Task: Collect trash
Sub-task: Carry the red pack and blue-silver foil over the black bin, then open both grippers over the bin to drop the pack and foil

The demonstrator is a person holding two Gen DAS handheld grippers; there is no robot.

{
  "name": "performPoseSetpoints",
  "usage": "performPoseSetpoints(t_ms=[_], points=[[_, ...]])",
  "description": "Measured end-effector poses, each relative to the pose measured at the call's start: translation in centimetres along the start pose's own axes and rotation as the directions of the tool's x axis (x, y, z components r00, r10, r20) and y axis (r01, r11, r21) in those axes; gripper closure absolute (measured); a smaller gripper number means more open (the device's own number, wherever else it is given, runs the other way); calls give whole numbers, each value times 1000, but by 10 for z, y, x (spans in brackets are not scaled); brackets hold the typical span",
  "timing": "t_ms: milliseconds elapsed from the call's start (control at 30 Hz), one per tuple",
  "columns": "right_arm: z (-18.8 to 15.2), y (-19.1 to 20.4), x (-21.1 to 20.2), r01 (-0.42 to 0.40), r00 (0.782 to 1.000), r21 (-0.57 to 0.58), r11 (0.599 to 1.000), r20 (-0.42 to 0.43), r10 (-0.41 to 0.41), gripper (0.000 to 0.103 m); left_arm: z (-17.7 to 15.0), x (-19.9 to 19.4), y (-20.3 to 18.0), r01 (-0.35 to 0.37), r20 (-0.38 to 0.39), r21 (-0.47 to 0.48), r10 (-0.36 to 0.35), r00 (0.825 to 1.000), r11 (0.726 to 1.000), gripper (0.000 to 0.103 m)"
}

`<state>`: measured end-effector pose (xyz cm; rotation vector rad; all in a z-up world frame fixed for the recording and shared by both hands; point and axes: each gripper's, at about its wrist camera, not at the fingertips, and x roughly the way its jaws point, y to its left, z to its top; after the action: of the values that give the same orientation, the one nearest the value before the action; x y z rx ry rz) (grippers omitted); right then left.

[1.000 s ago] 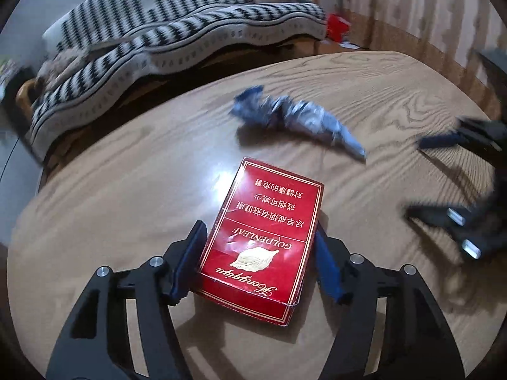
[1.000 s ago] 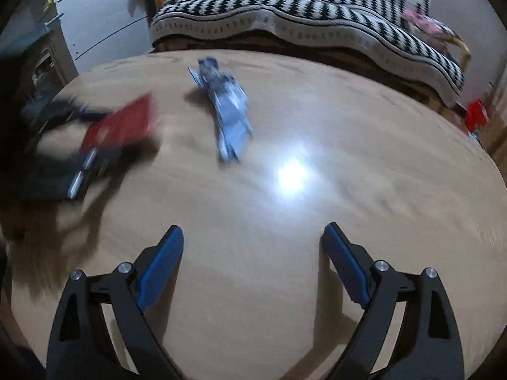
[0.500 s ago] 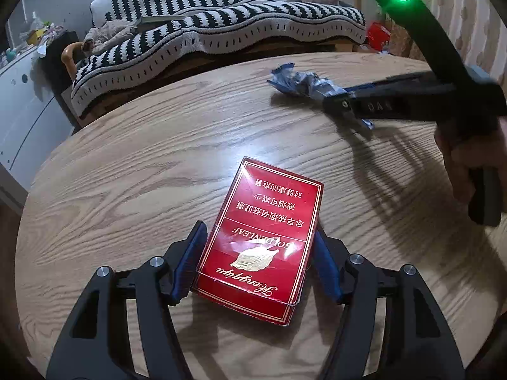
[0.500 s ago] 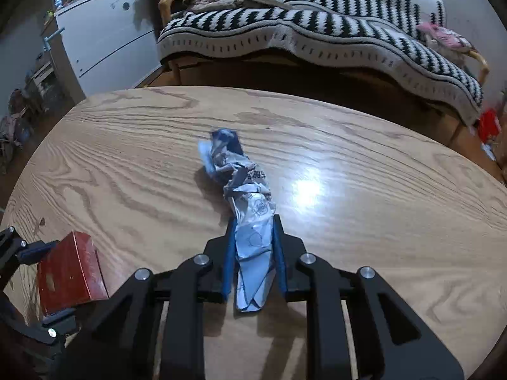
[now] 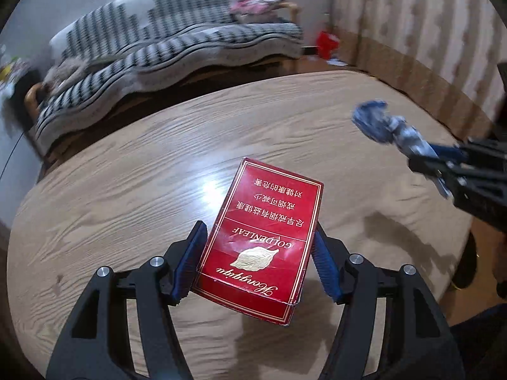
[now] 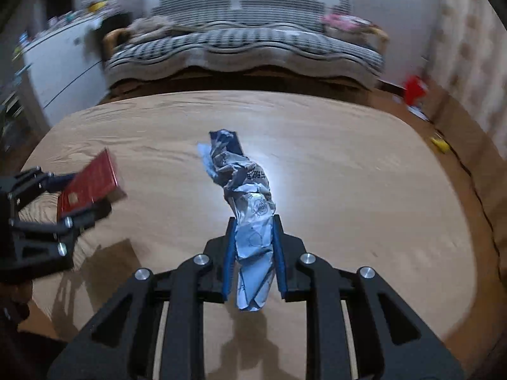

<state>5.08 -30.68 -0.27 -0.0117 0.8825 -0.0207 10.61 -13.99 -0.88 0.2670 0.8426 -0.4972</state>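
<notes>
My left gripper [image 5: 258, 256] is shut on a red cigarette box [image 5: 263, 237] and holds it above the round wooden table [image 5: 126, 190]. My right gripper [image 6: 253, 247] is shut on a crumpled blue and white wrapper [image 6: 247, 202], also lifted off the table. In the left wrist view the wrapper [image 5: 386, 126] sticks out of the right gripper at the right edge. In the right wrist view the red box [image 6: 90, 186] shows at the left in the left gripper [image 6: 79, 196].
A sofa with a black and white striped cover [image 5: 164, 53] stands behind the table. A white cabinet [image 6: 60, 63] is at the left. A red object [image 6: 415, 88] lies on the floor at the right, near a curtain [image 5: 427, 25].
Both grippers have lifted their items off the table. The right gripper has pulled the wrapper back to the right, away from the table's middle.
</notes>
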Motion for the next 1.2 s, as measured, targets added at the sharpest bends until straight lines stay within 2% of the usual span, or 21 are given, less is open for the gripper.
performPoseSetpoints(t_ms=[167,267,400,533,667,733,800,867,933,1033,1067,1200], points=[[-61,-86,-49,130,991,161,978,-13,-130,82,13,-1,-94,112,9,107,-114,993,988,40],[-101,-139,-77,201,979,263,944,-22,-203,82,18,1,-167,204,-2,185,-207,978,961,40],[-153,-200,-108,291,955,390,873,-63,-291,82,20,-2,-252,278,-5,296,-289,957,914,40],[-204,-253,-134,373,922,504,778,-112,-370,81,11,1,-332,363,-56,375,-370,927,853,40],[-256,-293,-147,388,914,607,694,-156,-375,81,0,10,-402,427,-110,428,-424,899,796,40],[-276,-307,-147,403,907,632,662,-180,-380,81,-7,21,-428,439,-132,442,-427,894,782,40],[-293,-320,-147,390,914,671,631,-197,-356,81,-12,31,-447,449,-150,448,-431,890,773,40],[-308,-332,-145,379,920,703,601,-215,-328,81,-19,42,-457,479,-184,440,-446,876,760,40],[-317,-339,-145,359,928,724,589,-214,-304,81,-29,53,-467,502,-219,441,-453,864,744,40],[-317,-336,-146,370,924,722,585,-223,-310,81,-38,72,-478,517,-253,445,-451,856,731,40],[-318,-336,-145,371,924,721,585,-224,-309,81,-40,80,-480,541,-285,427,-460,841,724,40],[-317,-338,-144,369,926,720,588,-227,-303,81,-43,84,-481,547,-294,435,-461,837,715,40]])
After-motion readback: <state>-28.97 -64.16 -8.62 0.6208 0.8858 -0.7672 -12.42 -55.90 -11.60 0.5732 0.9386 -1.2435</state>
